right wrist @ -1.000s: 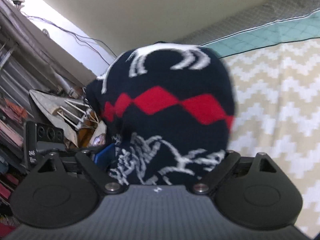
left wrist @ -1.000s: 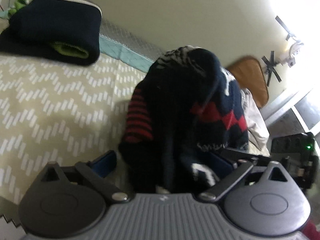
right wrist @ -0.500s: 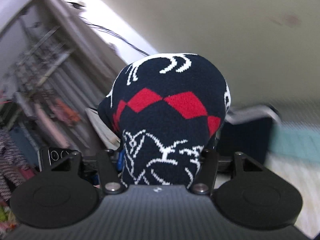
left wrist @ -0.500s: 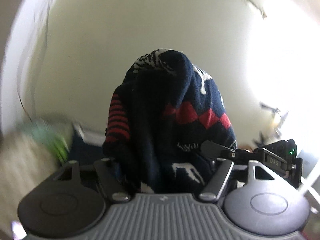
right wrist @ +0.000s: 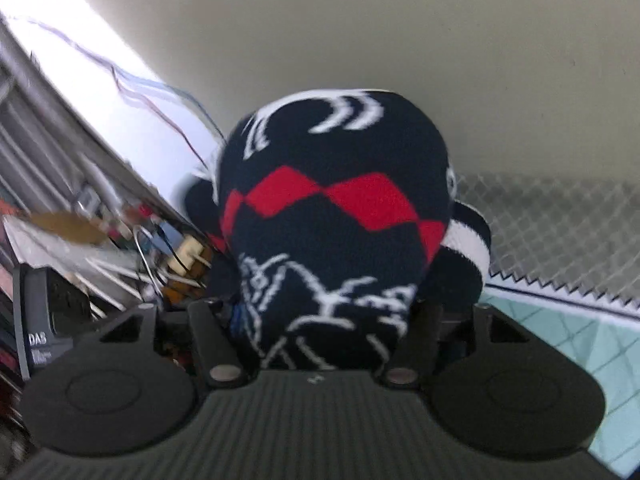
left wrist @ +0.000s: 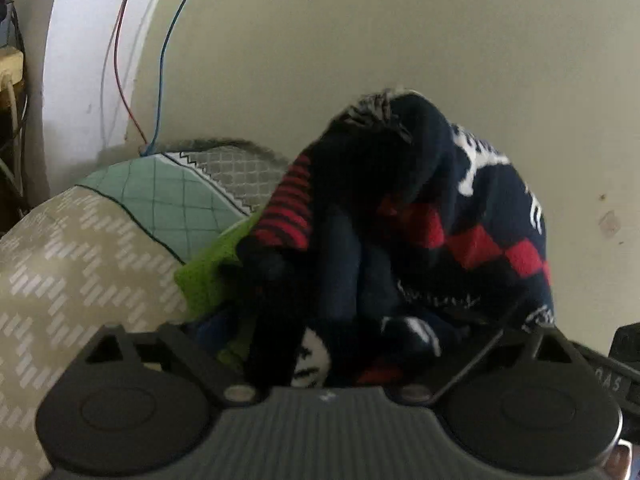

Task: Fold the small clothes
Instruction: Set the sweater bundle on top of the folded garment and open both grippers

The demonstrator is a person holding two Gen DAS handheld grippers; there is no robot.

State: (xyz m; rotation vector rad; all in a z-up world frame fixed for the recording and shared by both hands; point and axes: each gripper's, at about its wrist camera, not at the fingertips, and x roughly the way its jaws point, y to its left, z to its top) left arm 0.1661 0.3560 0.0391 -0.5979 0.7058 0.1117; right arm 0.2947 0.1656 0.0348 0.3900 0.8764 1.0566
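Fingers of both the left gripper [left wrist: 340, 320] and right gripper [right wrist: 320, 312] pinch the bunched navy garment [right wrist: 336, 216], tips buried

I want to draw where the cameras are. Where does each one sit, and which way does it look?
Left wrist: sits on the left tongs, looking forward along them at the bundled navy sweater, with the patterned bedspread and the wall behind; only the tongs' own body shows.
Right wrist: sits on the right tongs, looking at the same sweater, a cluttered shelf to one side; only the tongs show.
Shared: both see the sweater, the wall and the teal quilt.
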